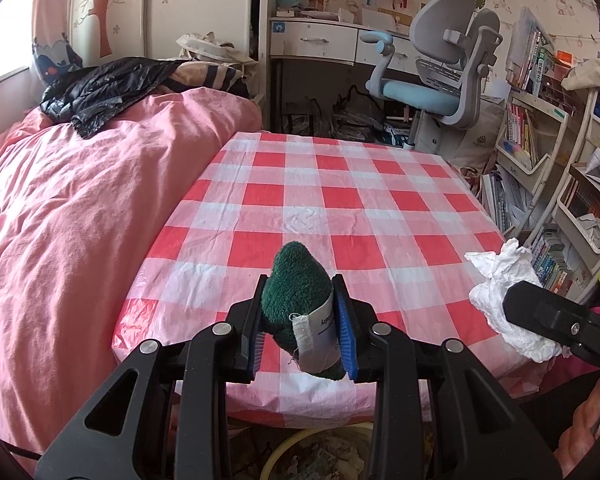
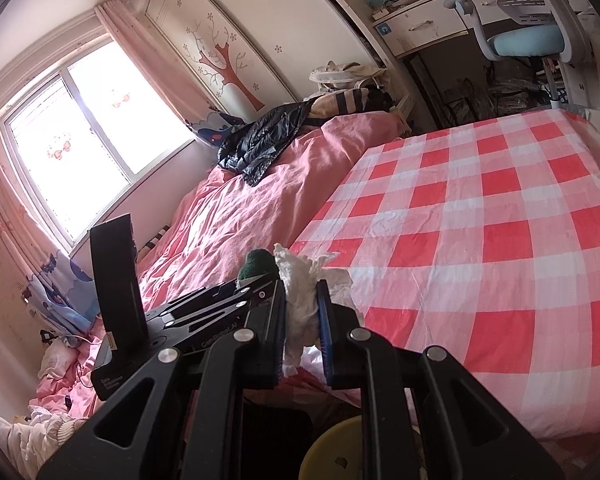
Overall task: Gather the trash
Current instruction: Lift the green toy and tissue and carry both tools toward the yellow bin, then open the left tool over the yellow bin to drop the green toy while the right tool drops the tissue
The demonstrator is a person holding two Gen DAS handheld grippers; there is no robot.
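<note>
Checkered table (image 1: 340,200), left gripper (image 1: 304,320) clamping green sock (image 1: 296,288), right gripper (image 2: 302,316) pinching tissue (image 2: 304,292)

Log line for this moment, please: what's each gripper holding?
left gripper: shut on green plush item | right gripper: shut on crumpled tissue | both above checkered table near edge

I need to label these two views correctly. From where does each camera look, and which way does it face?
Left wrist: sits on the left gripper, faces across the checkered table toward the desk chair; it grips a green sock.
Right wrist: sits on the right gripper, faces the bed and window; it grips crumpled tissue.
Shared: table, bed, both held items.
</note>
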